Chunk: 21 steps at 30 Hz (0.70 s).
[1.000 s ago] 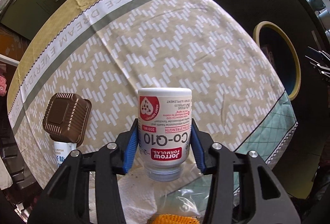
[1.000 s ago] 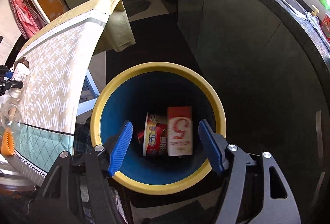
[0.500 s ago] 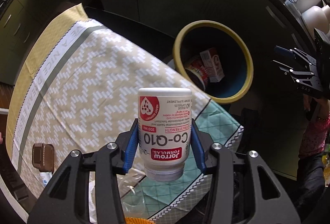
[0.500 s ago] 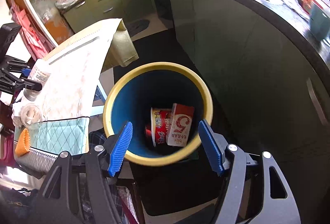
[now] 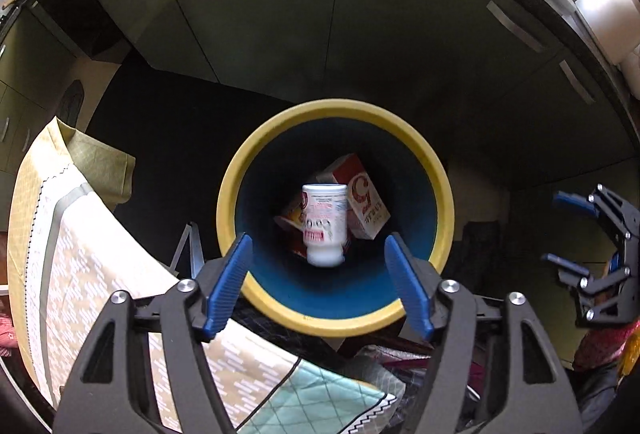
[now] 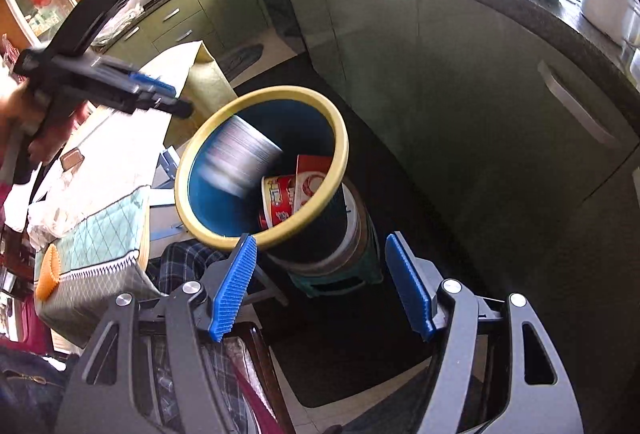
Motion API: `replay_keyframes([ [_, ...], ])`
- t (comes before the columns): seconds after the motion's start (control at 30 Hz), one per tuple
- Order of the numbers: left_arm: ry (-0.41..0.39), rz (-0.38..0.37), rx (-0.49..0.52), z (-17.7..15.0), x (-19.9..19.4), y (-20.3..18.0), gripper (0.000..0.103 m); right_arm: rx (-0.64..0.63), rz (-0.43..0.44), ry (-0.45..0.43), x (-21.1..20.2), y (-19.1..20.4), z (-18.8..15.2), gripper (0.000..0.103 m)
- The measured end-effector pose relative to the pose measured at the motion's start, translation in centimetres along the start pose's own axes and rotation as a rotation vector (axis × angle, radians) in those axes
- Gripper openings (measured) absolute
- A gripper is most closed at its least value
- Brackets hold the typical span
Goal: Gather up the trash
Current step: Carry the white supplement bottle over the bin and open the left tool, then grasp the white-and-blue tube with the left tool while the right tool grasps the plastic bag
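Note:
A white supplement bottle [image 5: 324, 224] is inside the yellow-rimmed blue bin [image 5: 336, 110], free of any gripper; in the right wrist view it is a motion-blurred streak [image 6: 236, 160] within the bin [image 6: 340, 138]. A red and white carton [image 5: 362, 200] and a red cup [image 6: 278, 200] lie at the bin's bottom. My left gripper [image 5: 318, 284] is open and empty, directly above the bin; it also shows in the right wrist view [image 6: 160, 94]. My right gripper [image 6: 322, 284] is open and empty, off to the bin's side; it also shows in the left wrist view [image 5: 568, 230].
A table with a patterned cloth [image 5: 80, 254] stands left of the bin, holding a brown-lidded container [image 6: 72, 158], crumpled plastic [image 6: 48, 210] and an orange object [image 6: 46, 272]. Green kitchen cabinets [image 5: 320, 14] line the far side. The bin sits on a stool [image 6: 340, 278].
My left gripper swung from the table to above the bin, opened, and let the bottle go; it is now dropping into the bin. My right gripper drew back from the bin.

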State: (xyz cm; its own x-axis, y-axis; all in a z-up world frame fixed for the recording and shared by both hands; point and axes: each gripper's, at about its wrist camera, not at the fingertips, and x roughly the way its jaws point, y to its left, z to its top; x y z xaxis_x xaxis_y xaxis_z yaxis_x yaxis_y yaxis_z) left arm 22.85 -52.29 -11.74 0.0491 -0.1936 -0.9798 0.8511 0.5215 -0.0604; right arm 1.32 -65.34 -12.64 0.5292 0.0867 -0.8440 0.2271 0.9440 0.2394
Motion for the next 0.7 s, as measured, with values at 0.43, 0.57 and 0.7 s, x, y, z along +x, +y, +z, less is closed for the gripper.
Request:
replay_keyframes([
  [0.43,-0.039,0.062,-0.132,-12.1,-8.9,6.5,0.066,-0.192,0.132,0.008,0.5,10.1,1.4,0.067],
  [0.57,-0.048,0.122,-0.248,-18.2,-12.8,10.5,0.066,-0.301,0.245,0.052,1.1,16.6,1.8,0.067],
  [0.7,-0.067,0.172,-0.360,-24.4,-15.7,14.0,0.068,-0.435,0.432,0.089,1.7,24.5,1.8,0.056],
])
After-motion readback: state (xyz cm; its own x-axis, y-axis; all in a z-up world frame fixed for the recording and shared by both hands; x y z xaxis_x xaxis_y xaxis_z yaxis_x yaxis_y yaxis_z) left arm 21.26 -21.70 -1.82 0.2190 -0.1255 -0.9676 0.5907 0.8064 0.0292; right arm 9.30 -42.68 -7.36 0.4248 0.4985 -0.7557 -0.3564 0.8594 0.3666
